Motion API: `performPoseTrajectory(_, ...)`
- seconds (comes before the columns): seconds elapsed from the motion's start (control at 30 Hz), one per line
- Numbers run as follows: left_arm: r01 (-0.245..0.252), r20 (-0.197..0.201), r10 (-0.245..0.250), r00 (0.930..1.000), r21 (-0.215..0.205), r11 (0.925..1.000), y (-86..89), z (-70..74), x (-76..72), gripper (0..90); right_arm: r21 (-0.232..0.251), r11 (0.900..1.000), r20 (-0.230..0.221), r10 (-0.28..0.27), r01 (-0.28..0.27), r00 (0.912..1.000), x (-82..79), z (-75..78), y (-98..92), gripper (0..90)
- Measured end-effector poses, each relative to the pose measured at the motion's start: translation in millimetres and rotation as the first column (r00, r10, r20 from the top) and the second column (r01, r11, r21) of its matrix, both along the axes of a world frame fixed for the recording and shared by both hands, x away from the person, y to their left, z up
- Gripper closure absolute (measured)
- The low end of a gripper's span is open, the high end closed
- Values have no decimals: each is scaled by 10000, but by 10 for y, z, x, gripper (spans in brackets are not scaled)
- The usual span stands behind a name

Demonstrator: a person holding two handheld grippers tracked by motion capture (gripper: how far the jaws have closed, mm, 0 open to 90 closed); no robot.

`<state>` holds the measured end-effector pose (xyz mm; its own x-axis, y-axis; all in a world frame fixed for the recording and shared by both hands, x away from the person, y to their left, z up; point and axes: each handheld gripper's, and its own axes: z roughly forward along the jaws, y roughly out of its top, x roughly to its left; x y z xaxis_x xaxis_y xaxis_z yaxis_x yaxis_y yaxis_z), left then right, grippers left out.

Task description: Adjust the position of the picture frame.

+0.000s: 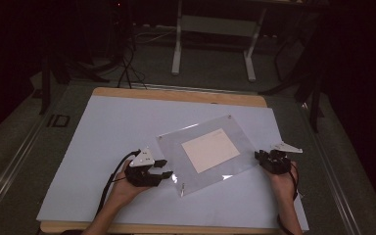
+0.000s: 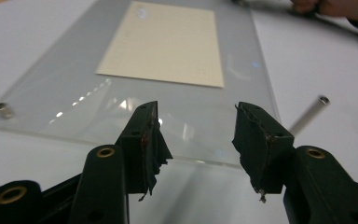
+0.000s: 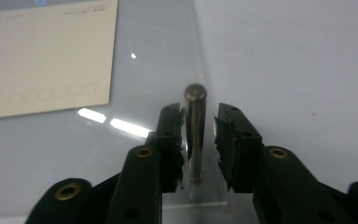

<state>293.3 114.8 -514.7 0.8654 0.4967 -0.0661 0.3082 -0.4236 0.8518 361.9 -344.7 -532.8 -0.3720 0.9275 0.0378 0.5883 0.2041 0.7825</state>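
1. A clear acrylic sheet (image 1: pixel 210 152) lies flat on the white table top (image 1: pixel 103 132), turned at an angle, between the two grippers.
2. A cream card (image 1: pixel 210 150) sits in the middle of the sheet, well away from both pairs of fingers.
3. The left gripper (image 1: pixel 162 168) is held at the sheet's near-left edge; in the left gripper view its jaws stand wide apart and released, with nothing between them.
4. In that view the sheet's edge runs just beyond and under the fingertips (image 2: pixel 145 122), and the card (image 2: pixel 165 43) lies farther ahead of them.
5. A loose metal pin (image 2: pixel 310 113) lies on the table top just outside the far side of the left gripper's right-hand finger, off the sheet; in the high view this pin (image 1: pixel 181 188) rests close beside the left gripper.
6. A short metal stud (image 2: pixel 2 110) stands at the sheet's corner, well off to the other side of the left fingers.
7. The right gripper (image 1: pixel 263 157) is at the sheet's right corner.
8. In the right gripper view an upright metal post (image 3: pixel 195 133) stands on that corner directly between the fingers (image 3: pixel 170 135).
9. The right jaws are narrowed around the post; one finger is at or nearly at it, while a slim gap shows at the other, so it is not yet clamped.
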Motion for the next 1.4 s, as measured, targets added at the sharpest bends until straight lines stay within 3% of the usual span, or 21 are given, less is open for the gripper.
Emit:
performPoseTrajectory(0.07,364,-78,-365,9993,-104,9993,-40,-14,-41,523,50,10000,-81,-35,35,10000,5,4,26,831)
performPoseTrajectory(0.17,693,-76,-694,9976,-177,9974,-92,-22,-76,518,-224,9997,-55,-95,94,9999,4,11,62,839)
performPoseTrajectory(0.2,1197,2,-1197,9928,-89,9928,-173,-24,-118,518,-249,9996,-86,-131,129,9999,6,14,66,839)
performPoseTrajectory(0.27,1529,78,-1530,9882,158,9881,-238,-42,-145,523,-99,9998,-107,-177,176,9998,6,11,60,838)
performPoseTrajectory(0.37,1689,44,-1692,9856,390,9849,-279,-65,-153,524,-64,9997,-131,-242,241,9996,7,11,62,837)
performPoseTrajectory(0.4,2078,22,-2080,9781,358,9775,-316,-65,-171,524,-70,9996,-134,-274,273,9995,6,12,64,837)
performPoseTrajectory(0.57,1997,12,-2000,9798,556,9783,-452,-101,-165,615,1,9994,-154,-345,345,9993,7,11,67,838)
performPoseTrajectory(0.63,2116,-10,-2119,9773,495,9761,-512,-122,-142,666,45,9992,-172,-396,397,9991,6,12,68,838)
performPoseTrajectory(0.73,2154,171,-2176,9759,871,9726,-602,-147,-144,819,-2,9992,-244,-387,388,9990,11,20,70,839)
performPoseTrajectory(0.97,2191,555,-2270,9723,1203,9682,-640,-165,-157,822,-2,9989,-288,-467,467,9985,13,24,76,841)
performPoseTrajectory(1.03,2293,818,-2439,9663,1560,9608,-656,-150,-165,833,36,9986,-298,-534,535,9981,12,25,77,840)
performPoseTrajectory(1.23,1761,1684,-2220,9604,2505,9520,-728,-114,-270,822,132,9967,-343,-792,797,9963,14,29,91,841)
performPoseTrajectory(1.33,1614,1740,-2076,9626,2468,9555,-696,-70,-265,822,190,9969,-355,-756,763,9965,33,37,99,841)
performPoseTrajectory(1.4,1576,1684,-1968,9659,2208,9625,-650,-23,-257,824,444,9966,-416,-669,688,9969,66,44,117,841)
